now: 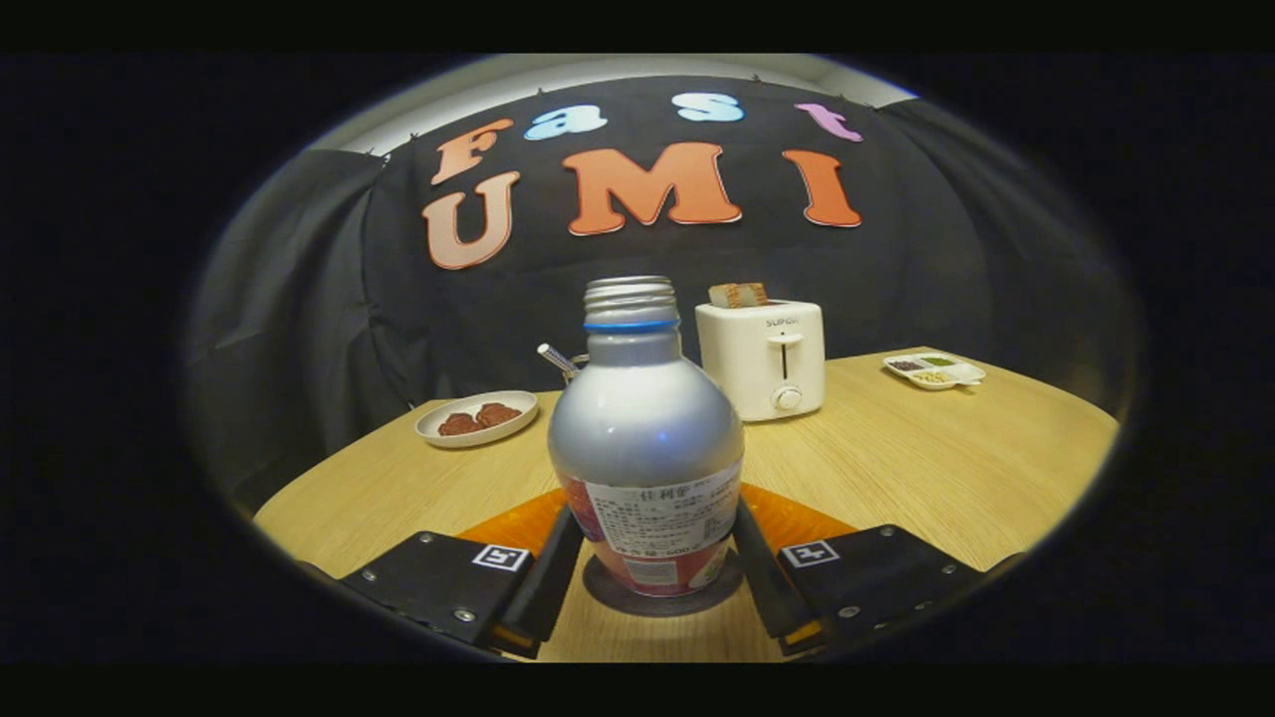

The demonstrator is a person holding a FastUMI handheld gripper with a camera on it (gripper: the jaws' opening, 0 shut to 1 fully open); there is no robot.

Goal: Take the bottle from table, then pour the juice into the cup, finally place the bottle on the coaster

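A silver bottle (645,428) with a blue neck ring, a printed label and no cap stands upright between my fingers. My gripper (654,510) is shut on the bottle, one finger against each side of its lower body. The bottle's base rests on a dark round disc (608,596) on the wooden table (946,468). An orange flat piece (797,520), possibly the coaster, lies just beyond the fingers, partly hidden by the bottle. Behind the bottle's left shoulder a small part of a cup (576,364) peeks out with a thin stick in it.
A white toaster (762,358) with toast in it stands beyond the bottle to the right. A white plate (475,418) with brown pieces lies to the left. A small divided dish (934,370) sits far right near the table's edge.
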